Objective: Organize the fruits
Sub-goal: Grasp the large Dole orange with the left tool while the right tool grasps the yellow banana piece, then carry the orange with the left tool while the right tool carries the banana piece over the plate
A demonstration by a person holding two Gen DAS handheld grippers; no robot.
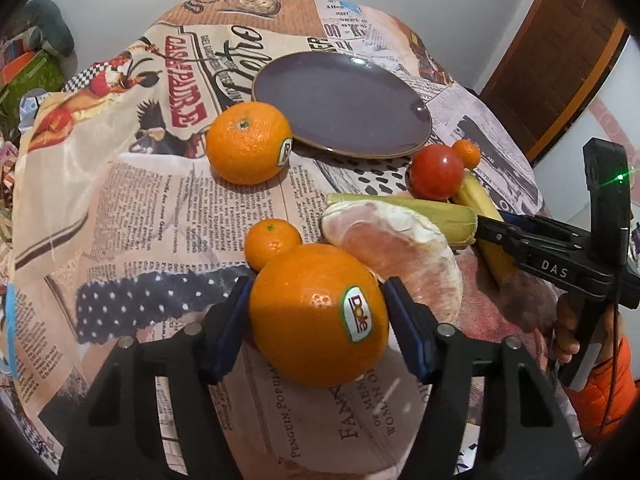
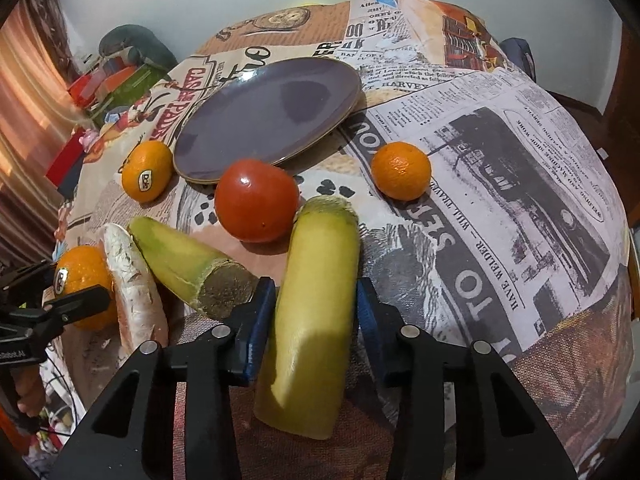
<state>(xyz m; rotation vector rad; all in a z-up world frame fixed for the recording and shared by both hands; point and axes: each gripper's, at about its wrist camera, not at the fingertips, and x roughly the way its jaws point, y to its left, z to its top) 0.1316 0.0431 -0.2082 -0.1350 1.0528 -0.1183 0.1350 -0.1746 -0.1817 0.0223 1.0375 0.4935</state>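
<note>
My left gripper is shut on a large orange with a Dole sticker, low over the table. My right gripper is shut on a yellow sugarcane piece. The empty purple plate lies at the back. On the cloth lie a second Dole orange, a small tangerine, another tangerine, a red tomato, a pomelo segment and a greenish sugarcane piece.
The table is covered with a newspaper-print cloth. Boxes and clutter stand beyond the table's left edge. A brown door is at the right. The right gripper's body shows in the left wrist view.
</note>
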